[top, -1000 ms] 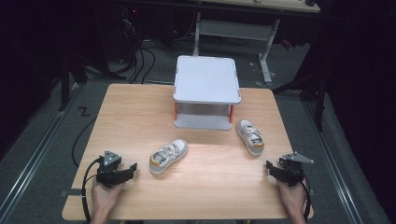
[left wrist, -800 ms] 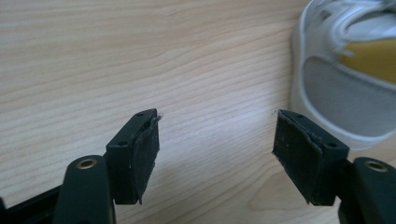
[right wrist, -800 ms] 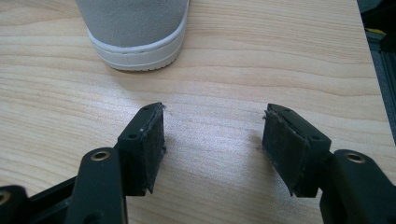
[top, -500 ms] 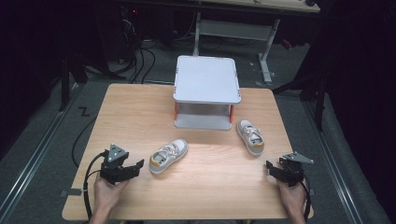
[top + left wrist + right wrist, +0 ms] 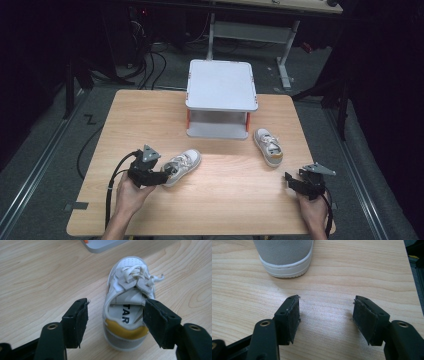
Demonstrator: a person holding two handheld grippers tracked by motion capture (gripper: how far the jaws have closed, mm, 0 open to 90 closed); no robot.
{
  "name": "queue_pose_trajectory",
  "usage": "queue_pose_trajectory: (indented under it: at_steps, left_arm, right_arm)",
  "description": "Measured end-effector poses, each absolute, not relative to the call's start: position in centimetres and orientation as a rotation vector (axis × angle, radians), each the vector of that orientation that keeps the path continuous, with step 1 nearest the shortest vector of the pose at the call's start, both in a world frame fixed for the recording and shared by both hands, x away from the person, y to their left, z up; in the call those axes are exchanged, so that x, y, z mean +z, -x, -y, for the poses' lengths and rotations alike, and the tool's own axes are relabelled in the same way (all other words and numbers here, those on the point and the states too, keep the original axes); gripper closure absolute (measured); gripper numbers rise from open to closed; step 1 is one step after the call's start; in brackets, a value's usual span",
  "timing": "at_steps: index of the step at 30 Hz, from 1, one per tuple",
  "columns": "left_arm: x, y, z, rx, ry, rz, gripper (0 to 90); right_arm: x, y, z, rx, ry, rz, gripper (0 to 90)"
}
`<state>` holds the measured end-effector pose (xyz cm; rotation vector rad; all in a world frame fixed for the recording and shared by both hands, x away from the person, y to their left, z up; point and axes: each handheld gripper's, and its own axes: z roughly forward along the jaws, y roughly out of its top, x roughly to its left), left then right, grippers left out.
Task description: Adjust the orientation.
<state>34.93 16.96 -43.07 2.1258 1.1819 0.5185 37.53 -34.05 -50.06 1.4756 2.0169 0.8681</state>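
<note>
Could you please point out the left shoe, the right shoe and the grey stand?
left shoe (image 5: 182,165), high view, on its laces.
right shoe (image 5: 268,146), high view, on its laces.
grey stand (image 5: 221,85), high view, on its top plate.

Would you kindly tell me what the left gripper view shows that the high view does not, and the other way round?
The left gripper view gives close detail: the near shoe with its yellow heel lining, the letters TAR on its insole and its knotted laces, and the left gripper, whose open jaws have just been closing with the heel between them, not yet pressed. The high view adds the second shoe, the whole grey stand and the right gripper. Shared: the near shoe, the left gripper and the wooden table.
</note>
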Motion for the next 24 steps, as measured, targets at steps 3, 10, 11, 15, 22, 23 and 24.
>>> queue_pose_trajectory:
  at_steps: [3,10,11,15,22,23,24]
  left_arm:
    - [-43.2,-35.6,-16.6,0.510,-2.154,-1.180,37.6]
    - [-43.6,-36.9,-16.0,0.484,-2.199,-1.168,43.1]
    - [-43.7,-37.0,-15.9,0.479,-2.208,-1.167,43.6]
    - [-44.2,-37.6,-15.6,0.464,-2.231,-1.163,48.5]
    - [-44.1,-37.9,-15.4,0.454,-2.240,-1.161,63.6]
    - [-44.0,-37.9,-15.4,0.437,-2.241,-1.158,65.2]
    - [-44.0,-37.9,-15.4,0.437,-2.241,-1.158,66.6]
  right_arm:
    - [-50.1,-37.5,34.0,0.868,-1.477,-2.017,37.8]
    - [-50.1,-37.5,34.0,0.867,-1.477,-2.017,37.7]
    - [-50.1,-37.5,34.0,0.867,-1.476,-2.017,37.7]
    - [-50.1,-37.5,34.0,0.867,-1.476,-2.017,37.7]
    - [-50.1,-37.5,34.0,0.868,-1.476,-2.017,37.6]
    - [-50.1,-37.5,34.0,0.867,-1.476,-2.017,37.6]
    - [-50.1,-37.5,34.0,0.867,-1.476,-2.017,37.6]
